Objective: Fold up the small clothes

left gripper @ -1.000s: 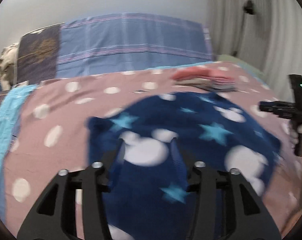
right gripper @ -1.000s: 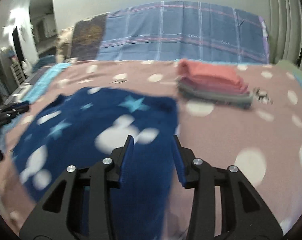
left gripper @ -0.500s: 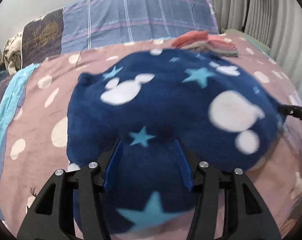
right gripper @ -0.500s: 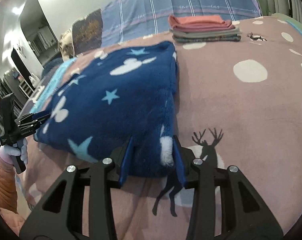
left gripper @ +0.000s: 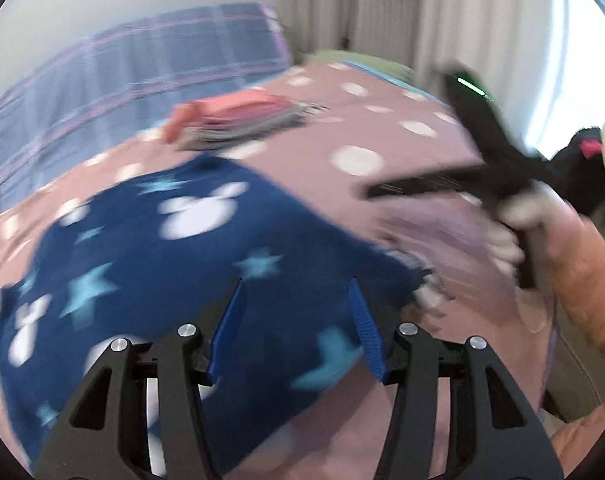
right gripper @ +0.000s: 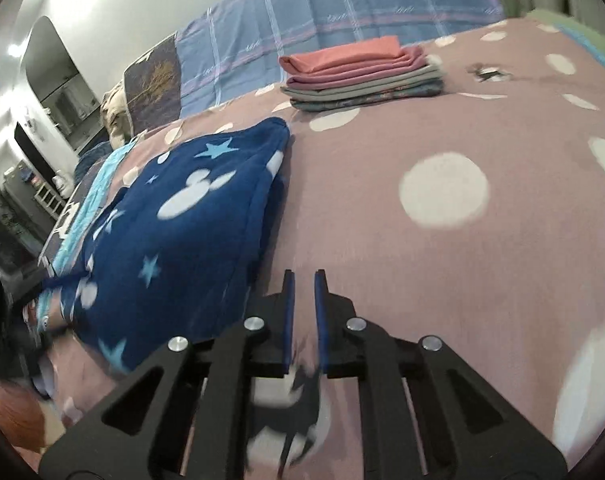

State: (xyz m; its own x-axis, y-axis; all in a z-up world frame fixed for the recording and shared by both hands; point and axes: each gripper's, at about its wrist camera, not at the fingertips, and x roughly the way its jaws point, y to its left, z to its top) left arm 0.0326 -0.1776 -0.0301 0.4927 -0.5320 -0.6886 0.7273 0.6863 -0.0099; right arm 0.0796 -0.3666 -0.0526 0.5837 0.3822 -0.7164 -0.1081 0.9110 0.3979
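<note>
On the pink spotted bedspread (right gripper: 442, 272) lies the dark-blue fleece garment (right gripper: 190, 236), printed with stars and white mouse-head shapes and already doubled over, its thick folded edge facing the open stretch of bed to its right in the right wrist view. Its long axis runs away from the person, toward the headboard end, where a stack of folded clothes (right gripper: 362, 76) sits well apart from it against the blue plaid cover (right gripper: 342, 12).

The left gripper (left gripper: 298, 320) hangs directly over the near part of the fleece, jaws standing about half apart with the cloth showing between them; the picture is blurred, and nothing looks pinched. The right gripper (right gripper: 302, 308) sits just beside the garment's near right corner, over bare bedspread. Its jaws have just been closing and are now all but together, with nothing between them.

So the garment lies ahead of and under the left gripper, but off to the left of the right one. My judgement is that the left hand is the better placed for the next fold or a smoothing pass, while the right would have to come across to the folded edge and part its jaws before it could take hold.
</note>
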